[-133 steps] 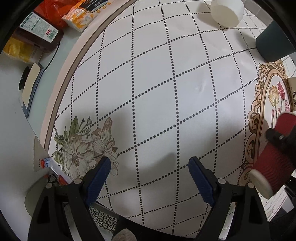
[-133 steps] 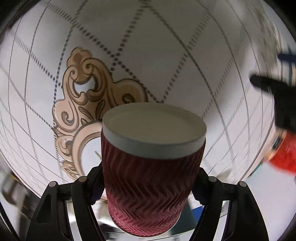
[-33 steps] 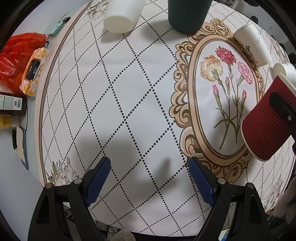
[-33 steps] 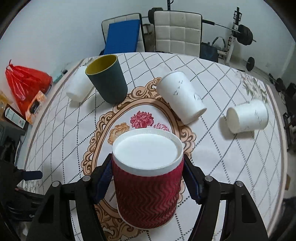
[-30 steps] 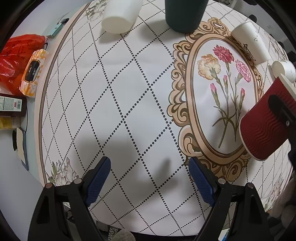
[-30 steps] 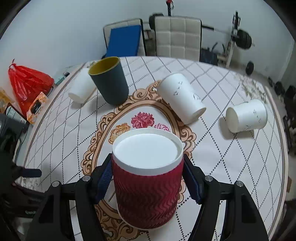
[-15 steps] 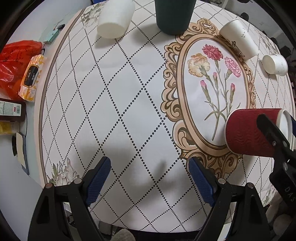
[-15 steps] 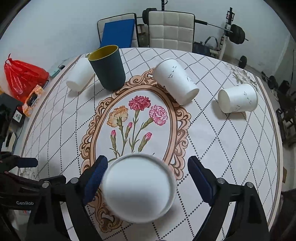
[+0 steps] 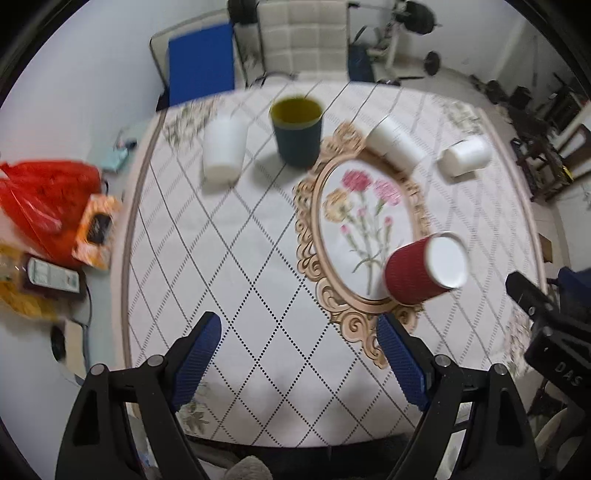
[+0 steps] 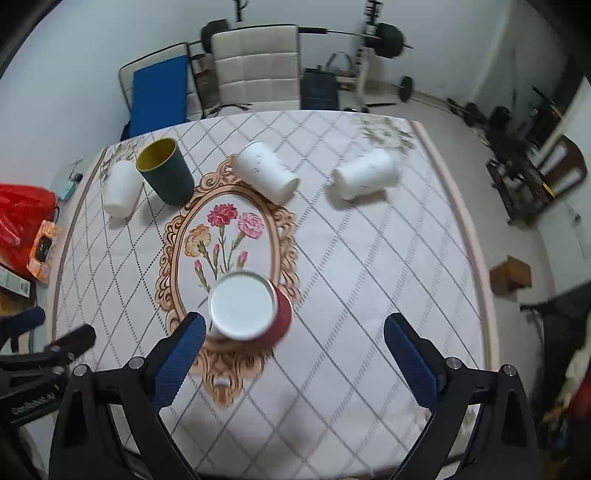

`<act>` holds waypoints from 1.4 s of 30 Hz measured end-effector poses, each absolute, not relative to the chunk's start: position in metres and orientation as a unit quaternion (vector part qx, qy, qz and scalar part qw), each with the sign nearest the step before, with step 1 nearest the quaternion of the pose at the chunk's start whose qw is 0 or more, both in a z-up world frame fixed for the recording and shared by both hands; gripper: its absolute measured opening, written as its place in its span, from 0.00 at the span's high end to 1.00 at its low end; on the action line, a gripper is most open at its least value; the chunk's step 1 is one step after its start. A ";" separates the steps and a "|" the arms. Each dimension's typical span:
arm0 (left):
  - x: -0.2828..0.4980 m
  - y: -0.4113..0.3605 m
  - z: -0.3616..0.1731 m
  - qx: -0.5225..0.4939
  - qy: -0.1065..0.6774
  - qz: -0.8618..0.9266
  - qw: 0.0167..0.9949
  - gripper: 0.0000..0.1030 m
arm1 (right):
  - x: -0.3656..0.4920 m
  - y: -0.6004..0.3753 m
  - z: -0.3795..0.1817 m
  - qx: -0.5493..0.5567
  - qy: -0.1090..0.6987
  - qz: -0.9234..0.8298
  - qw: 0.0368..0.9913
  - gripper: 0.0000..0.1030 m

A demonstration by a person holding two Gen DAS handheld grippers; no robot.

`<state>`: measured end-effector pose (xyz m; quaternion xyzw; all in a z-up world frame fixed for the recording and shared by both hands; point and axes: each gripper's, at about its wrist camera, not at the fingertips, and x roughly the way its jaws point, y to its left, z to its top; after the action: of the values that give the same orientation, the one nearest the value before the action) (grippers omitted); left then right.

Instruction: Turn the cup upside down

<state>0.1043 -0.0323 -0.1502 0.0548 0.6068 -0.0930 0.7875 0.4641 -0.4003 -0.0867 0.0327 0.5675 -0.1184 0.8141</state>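
Left wrist view: the left gripper (image 9: 299,354) hangs above the near edge of the bench (image 9: 258,280), its blue fingers (image 9: 195,349) spread wide with nothing between them. Taking the oval flower frame (image 9: 360,236) printed on the cloth as landmark, the red cup (image 9: 413,275) stands upside down on the frame's lower right rim, white base facing up, free of both grippers. Beyond the frame's top stands a dark green cup (image 9: 297,131), upright, with a yellow inside. A white cup (image 9: 223,153) stands left of that, and two more white cups (image 9: 397,146) lie on their sides at the frame's upper right, the farther one (image 9: 465,157) well off the frame. Left of the bench sit a red bag (image 9: 40,206) and an orange packet (image 9: 96,227). At the right edge part of the right gripper (image 9: 546,314) shows, its body lettered "DAS"; the rest is cut off.

Right wrist view: the right gripper (image 10: 295,350) hovers with its fingers (image 10: 179,352) wide apart and empty. The red cup (image 10: 251,312) stands on the frame's (image 10: 225,243) lower end, just ahead of the left finger, not touching it. The green cup (image 10: 166,171) stands at the frame's upper left. At the lower left, the other gripper's body carries blurred white writing I cannot read. A white chair (image 10: 258,70) and a barbell (image 10: 384,35) stand beyond the bench.
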 end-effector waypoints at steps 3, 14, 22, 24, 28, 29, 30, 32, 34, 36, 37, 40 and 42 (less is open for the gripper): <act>0.089 -0.034 -0.121 0.065 0.588 -0.106 0.800 0.16 | 0.440 -0.404 -0.063 0.047 0.568 -0.137 0.810 0.04; 0.036 -0.037 -0.032 0.047 0.539 -0.112 0.834 0.16 | 0.366 -0.402 0.046 0.054 0.526 -0.147 0.836 0.04; 0.005 -0.036 0.026 0.025 0.511 -0.104 0.853 0.16 | 0.330 -0.397 0.129 0.025 0.480 -0.134 0.866 0.03; 0.001 -0.036 0.036 0.021 0.507 -0.102 0.856 0.16 | 0.320 -0.397 0.146 0.028 0.473 -0.131 0.871 0.03; -0.005 -0.036 0.050 0.020 0.502 -0.100 0.859 0.16 | 0.305 -0.398 0.167 0.031 0.461 -0.125 0.878 0.03; -0.007 -0.036 0.053 0.021 0.499 -0.098 0.861 0.16 | 0.302 -0.398 0.172 0.032 0.459 -0.123 0.879 0.03; -0.008 -0.036 0.055 0.023 0.497 -0.097 0.862 0.16 | 0.301 -0.398 0.176 0.035 0.457 -0.121 0.880 0.03; -0.012 -0.037 0.058 0.024 0.497 -0.093 0.863 0.16 | 0.296 -0.399 0.184 0.032 0.453 -0.121 0.883 0.03; -0.016 -0.038 0.059 0.027 0.493 -0.089 0.865 0.16 | 0.294 -0.402 0.189 0.032 0.451 -0.120 0.884 0.03; -0.019 -0.040 0.060 0.032 0.490 -0.087 0.867 0.16 | 0.292 -0.405 0.193 0.033 0.450 -0.122 0.884 0.02; -0.020 -0.041 0.059 0.031 0.490 -0.085 0.867 0.15 | 0.290 -0.406 0.195 0.033 0.450 -0.122 0.884 0.02; -0.021 -0.038 0.060 0.021 0.489 -0.082 0.868 0.01 | 0.291 -0.409 0.195 0.033 0.451 -0.122 0.884 0.02; -0.021 -0.036 0.061 0.014 0.488 -0.080 0.869 0.01 | 0.292 -0.410 0.195 0.030 0.452 -0.122 0.883 0.02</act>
<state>-0.0215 -0.0362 0.0612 0.0144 0.4877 -0.0796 0.8693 0.2920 -0.4099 0.1952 0.0301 0.4520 -0.1218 0.8832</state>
